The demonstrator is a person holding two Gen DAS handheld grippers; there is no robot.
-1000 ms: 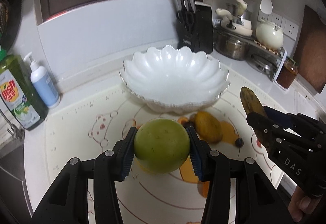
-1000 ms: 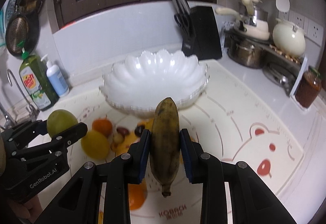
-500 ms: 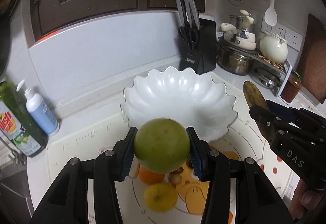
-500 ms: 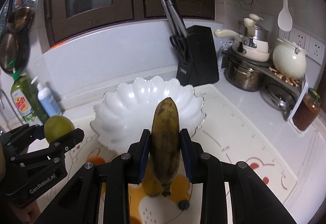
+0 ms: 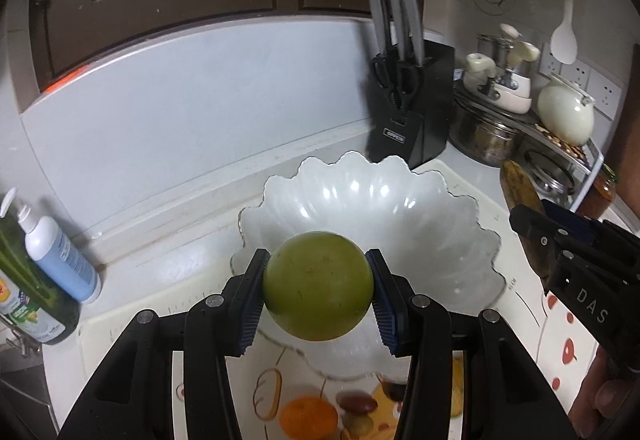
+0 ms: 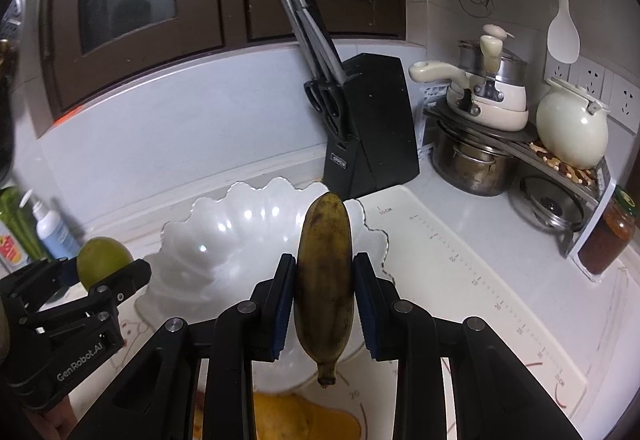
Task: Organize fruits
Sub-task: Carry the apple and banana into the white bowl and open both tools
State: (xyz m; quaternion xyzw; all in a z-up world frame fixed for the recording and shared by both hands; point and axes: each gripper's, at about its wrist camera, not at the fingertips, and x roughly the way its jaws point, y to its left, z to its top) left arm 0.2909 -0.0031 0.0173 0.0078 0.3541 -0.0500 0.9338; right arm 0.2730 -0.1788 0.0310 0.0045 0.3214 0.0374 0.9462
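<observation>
Both cameras ride on the handheld grippers and look forward and down along their fingers toward the back wall of the countertop [image 5: 168, 252]. The left wrist view sits close above the near rim of the scalloped white bowl [image 5: 460, 224], with the left gripper [image 5: 318, 294] filling its lower edge. The right wrist view looks from further right, over the bowl's right rim. Both views share the bowl, the knife block [image 6: 372, 128] at the back edge, and the pot rack [image 6: 520, 144] in the right corner. Each camera also catches the other gripper at its side.
</observation>
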